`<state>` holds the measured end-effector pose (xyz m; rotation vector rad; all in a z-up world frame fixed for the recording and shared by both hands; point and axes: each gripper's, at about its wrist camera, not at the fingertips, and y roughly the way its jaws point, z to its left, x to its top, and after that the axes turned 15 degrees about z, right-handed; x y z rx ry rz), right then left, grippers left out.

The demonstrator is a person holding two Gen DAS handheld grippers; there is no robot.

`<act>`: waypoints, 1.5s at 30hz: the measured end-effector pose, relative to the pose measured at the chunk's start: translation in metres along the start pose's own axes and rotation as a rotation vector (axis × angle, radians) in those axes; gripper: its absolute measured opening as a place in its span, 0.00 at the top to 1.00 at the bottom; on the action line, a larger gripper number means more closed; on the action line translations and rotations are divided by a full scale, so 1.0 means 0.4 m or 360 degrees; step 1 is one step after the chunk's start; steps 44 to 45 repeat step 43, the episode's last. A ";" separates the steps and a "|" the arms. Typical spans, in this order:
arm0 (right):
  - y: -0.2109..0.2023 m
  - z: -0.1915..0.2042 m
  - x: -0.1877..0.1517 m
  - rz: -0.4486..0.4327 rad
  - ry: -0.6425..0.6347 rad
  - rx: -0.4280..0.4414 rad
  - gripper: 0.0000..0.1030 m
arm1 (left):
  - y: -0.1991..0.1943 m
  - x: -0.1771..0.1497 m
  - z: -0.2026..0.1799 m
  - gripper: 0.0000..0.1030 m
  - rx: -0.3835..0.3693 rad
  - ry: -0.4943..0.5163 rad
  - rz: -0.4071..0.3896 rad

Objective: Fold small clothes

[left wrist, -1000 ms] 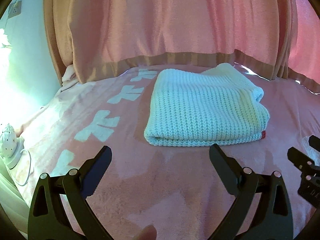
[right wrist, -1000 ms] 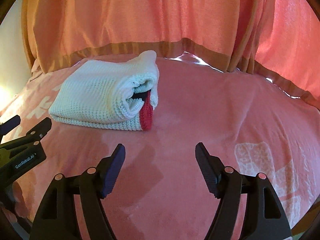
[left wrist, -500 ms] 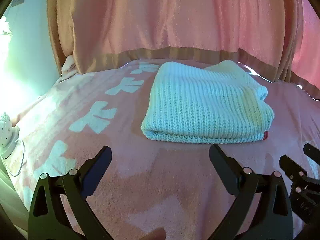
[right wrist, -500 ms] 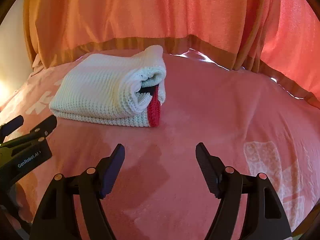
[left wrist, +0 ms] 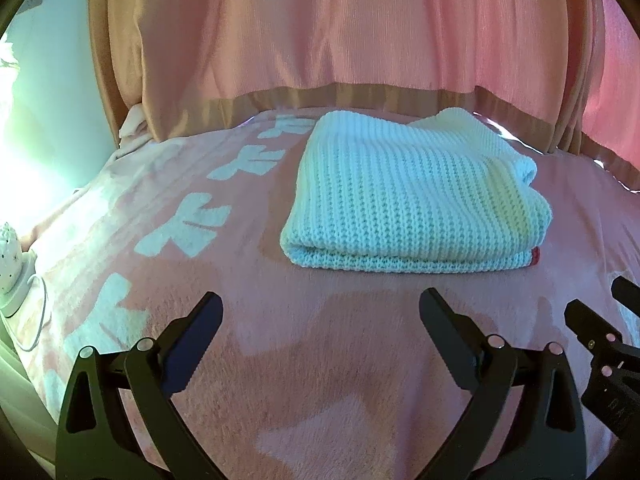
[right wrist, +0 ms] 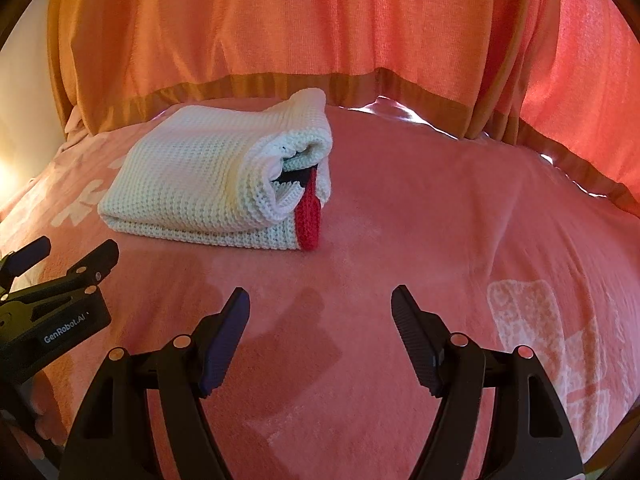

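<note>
- A white knitted sweater lies folded into a flat packet on the pink blanket that covers the bed, toward the far edge, just in front of the curtain; its long axis runs roughly left to right along that far edge.
- Its folded, closed edge faces the near side; the open end, with layers curling over one another and a red band showing, points to the right.
- The left gripper hovers above the blanket on the near side of the sweater, apart from it; its jaws are spread wide and hold nothing.
- The right gripper hovers likewise, nearer the sweater's right end, jaws spread and bare; it touches neither sweater nor blanket.
- White block patterns run along the blanket's left part; a small white lamp with a cord stands off the left edge.
</note>
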<state>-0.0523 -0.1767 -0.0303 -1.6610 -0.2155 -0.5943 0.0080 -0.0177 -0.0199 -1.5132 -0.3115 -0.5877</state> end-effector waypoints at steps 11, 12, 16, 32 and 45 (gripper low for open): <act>0.002 0.005 -0.001 0.0007 0.0001 0.0014 0.31 | 0.005 -0.013 -0.016 0.06 -0.0008 0.0073 -0.0027; 0.002 0.005 -0.001 0.0007 0.0001 0.0014 0.31 | 0.006 -0.014 -0.017 0.06 -0.0009 0.0077 -0.0027; 0.002 0.004 -0.001 0.0006 0.0000 0.0014 0.31 | 0.005 -0.018 -0.022 0.06 -0.0002 0.0095 -0.0044; 0.000 0.018 0.000 0.0006 -0.0005 0.0029 0.31 | -0.001 -0.024 -0.036 0.07 0.0016 0.0111 -0.0065; 0.002 0.028 0.002 0.0006 -0.0008 0.0031 0.31 | 0.008 -0.016 -0.031 0.07 -0.0011 0.0067 0.0001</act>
